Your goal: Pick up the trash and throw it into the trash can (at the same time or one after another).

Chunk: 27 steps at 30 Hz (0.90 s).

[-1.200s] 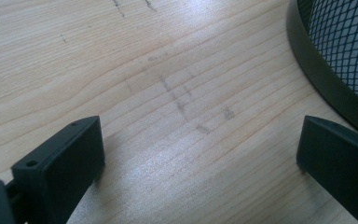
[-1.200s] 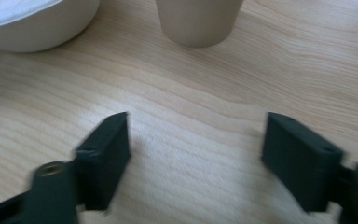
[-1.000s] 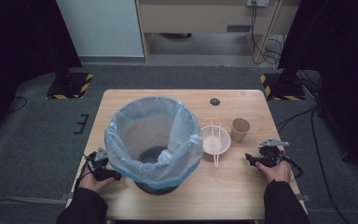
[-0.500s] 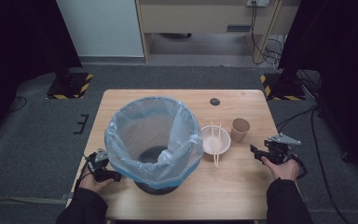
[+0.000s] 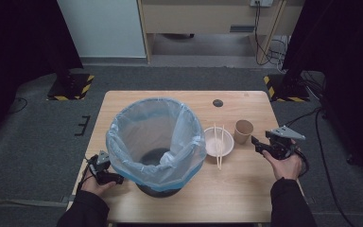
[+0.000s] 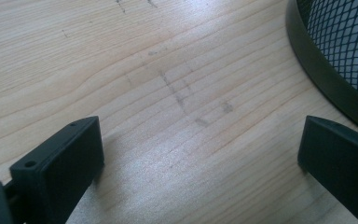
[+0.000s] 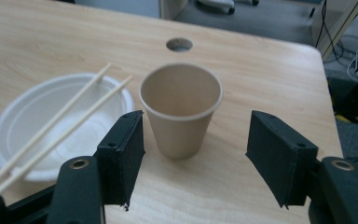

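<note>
Table [image 5: 246, 189] of light wood fills the middle of the high view, me at the bottom edge with a gripper in each hand. My left gripper [image 5: 105, 171] sits low left of frame, right beside the bin [image 5: 156, 142], resting at the table's left edge. Its jaws stand wide apart with nothing between them; in the left gripper view they frame bare wood [image 6: 177, 93], and the bin's black mesh base [image 6: 335, 60] curves through the upper right corner, just beside one jaw.

Bin is big, black mesh, lined with a pale blue bag [image 5: 123, 137], centre-left of the table.

My right gripper [image 5: 264, 147] is at the right of the high view, held above the table edge, jaws pointed left toward the cup [image 5: 243, 131]. Jaws wide apart, clamped on nothing. In the right gripper view the cup [image 7: 181, 114] stands upright and empty between and beyond the jaws, not touching either. White bowl [image 7: 37, 126] is at the left of that view, just beside the cup, with two chopsticks [image 7: 60, 128] lying across it. Round hole [image 7: 179, 45] in the table sits behind the cup, upper middle.

In the high view the bowl [image 5: 218, 142] lies between bin and cup, chopsticks [image 5: 219, 146] poking past its near rim.
</note>
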Available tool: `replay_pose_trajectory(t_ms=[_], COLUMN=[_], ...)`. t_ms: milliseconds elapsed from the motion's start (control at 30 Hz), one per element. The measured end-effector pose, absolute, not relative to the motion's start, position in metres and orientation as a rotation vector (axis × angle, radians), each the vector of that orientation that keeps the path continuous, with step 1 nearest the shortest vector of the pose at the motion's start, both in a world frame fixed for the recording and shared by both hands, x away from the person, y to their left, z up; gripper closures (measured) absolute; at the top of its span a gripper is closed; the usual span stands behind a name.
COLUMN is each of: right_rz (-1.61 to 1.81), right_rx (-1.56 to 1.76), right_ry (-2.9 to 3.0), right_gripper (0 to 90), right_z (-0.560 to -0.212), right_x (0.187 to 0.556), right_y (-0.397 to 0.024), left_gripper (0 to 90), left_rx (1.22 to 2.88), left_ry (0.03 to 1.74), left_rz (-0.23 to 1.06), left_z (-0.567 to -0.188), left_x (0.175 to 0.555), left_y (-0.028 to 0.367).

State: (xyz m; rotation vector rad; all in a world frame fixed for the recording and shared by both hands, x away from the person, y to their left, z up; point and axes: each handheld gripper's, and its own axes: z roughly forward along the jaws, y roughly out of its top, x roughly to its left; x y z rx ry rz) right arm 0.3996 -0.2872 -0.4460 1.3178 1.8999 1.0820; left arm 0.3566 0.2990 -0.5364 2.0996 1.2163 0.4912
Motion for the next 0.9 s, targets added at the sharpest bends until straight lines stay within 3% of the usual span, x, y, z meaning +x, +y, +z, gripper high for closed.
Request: replay_pose_trajectory(t_ms=[433,900], right_rz=[1.093,1.117], right_rx=[1.324,1.429], right_ry=[1.846,1.779], right_gripper=[34.7,47.1], right_z=[-0.419,-0.414], right_x=[0.414,0.456], right_y=[-0.279,-0.284], left_gripper=[0.0,0.0], left_rx=[2.096,2.092], left_ry=[1.223,1.228], left_rz=[0.495,0.497], left_z=[-0.536,-0.537], left_x=[0.356,0.356], left_y=[0.298,0.297])
